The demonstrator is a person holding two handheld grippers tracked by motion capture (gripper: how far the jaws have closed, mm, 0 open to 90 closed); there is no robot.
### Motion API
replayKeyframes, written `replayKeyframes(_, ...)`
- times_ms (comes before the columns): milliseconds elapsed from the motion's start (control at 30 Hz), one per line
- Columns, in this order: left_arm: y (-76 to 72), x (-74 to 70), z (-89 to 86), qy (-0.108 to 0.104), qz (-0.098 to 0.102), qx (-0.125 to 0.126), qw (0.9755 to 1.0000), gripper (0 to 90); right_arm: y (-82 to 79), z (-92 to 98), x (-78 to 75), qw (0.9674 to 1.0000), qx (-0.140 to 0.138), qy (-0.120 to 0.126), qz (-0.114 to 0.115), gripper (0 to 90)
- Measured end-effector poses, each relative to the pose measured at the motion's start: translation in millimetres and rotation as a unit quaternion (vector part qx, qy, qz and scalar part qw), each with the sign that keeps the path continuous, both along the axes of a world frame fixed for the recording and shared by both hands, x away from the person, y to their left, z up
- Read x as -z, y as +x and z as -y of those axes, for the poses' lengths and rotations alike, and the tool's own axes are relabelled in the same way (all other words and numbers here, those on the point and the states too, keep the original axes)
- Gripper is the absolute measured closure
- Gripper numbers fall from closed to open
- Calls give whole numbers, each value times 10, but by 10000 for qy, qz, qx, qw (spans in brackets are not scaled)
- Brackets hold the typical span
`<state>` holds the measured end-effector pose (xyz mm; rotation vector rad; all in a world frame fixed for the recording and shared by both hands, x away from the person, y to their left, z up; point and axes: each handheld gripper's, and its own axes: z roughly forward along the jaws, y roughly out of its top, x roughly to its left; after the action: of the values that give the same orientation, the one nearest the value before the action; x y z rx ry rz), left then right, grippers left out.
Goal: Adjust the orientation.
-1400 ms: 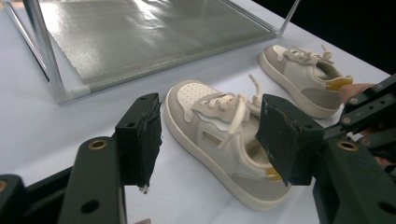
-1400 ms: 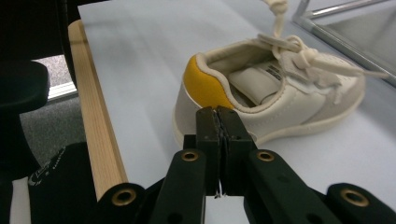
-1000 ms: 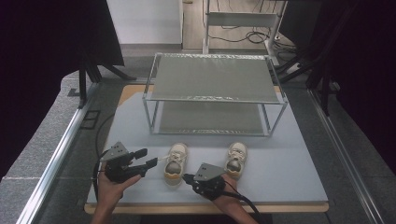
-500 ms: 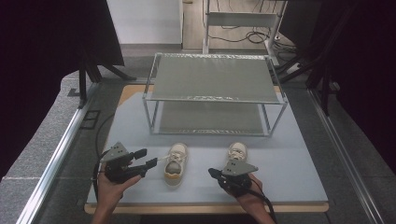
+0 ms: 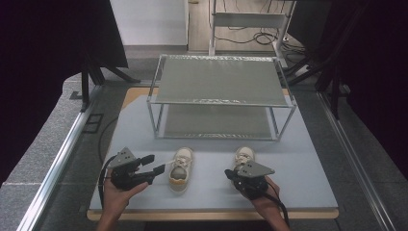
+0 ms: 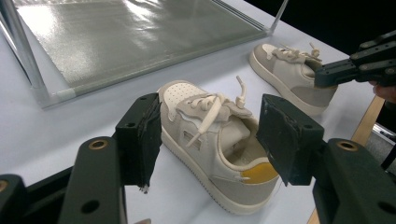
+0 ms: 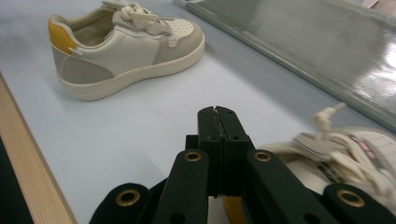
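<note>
Two small cream and grey sneakers with yellow heel tabs lie near the table's front edge. The left shoe (image 5: 180,167) (image 6: 210,140) (image 7: 126,46) points away from me. My left gripper (image 5: 156,163) (image 6: 212,140) is open just left of it, and in the left gripper view its jaws frame the shoe without touching. The right shoe (image 5: 243,156) (image 6: 289,74) (image 7: 345,158) lies to the right. My right gripper (image 5: 228,173) (image 7: 218,116) hovers by that shoe's heel, shut on nothing, pointing left.
A two-level metal shelf rack (image 5: 221,79) stands behind the shoes at the middle of the blue-grey table top (image 5: 308,183). The table's wooden front edge (image 5: 211,214) runs close under my hands. Dark stands and cables lie beyond the table.
My right gripper has slid to the right, from the gap between the shoes to the right shoe's heel. The left gripper and both shoes have stayed put.
</note>
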<state>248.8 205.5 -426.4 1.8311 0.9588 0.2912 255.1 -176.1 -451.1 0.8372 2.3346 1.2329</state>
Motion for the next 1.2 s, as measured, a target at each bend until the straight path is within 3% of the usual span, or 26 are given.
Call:
replayKeyframes(233, 4, 10, 1, -3, -16, -2, 10000, 399, 10, 204, -32, 9997, 149, 182, -45, 896)
replayKeyframes(400, 11, 28, 29, 36, -39, 22, 10000, 399, 10, 104, -3, 9999, 72, 106, -45, 896)
replayKeyframes(700, 34, 73, 82, 88, -100, 74, 9999, 397, 48, -60, 77, 9996, 60, -264, 39, 896)
replayKeyframes(1200, 27, 55, 59, 59, -89, 84, 9999, 397, -23, 261, 54, 9996, 92, -50, -250, 896)
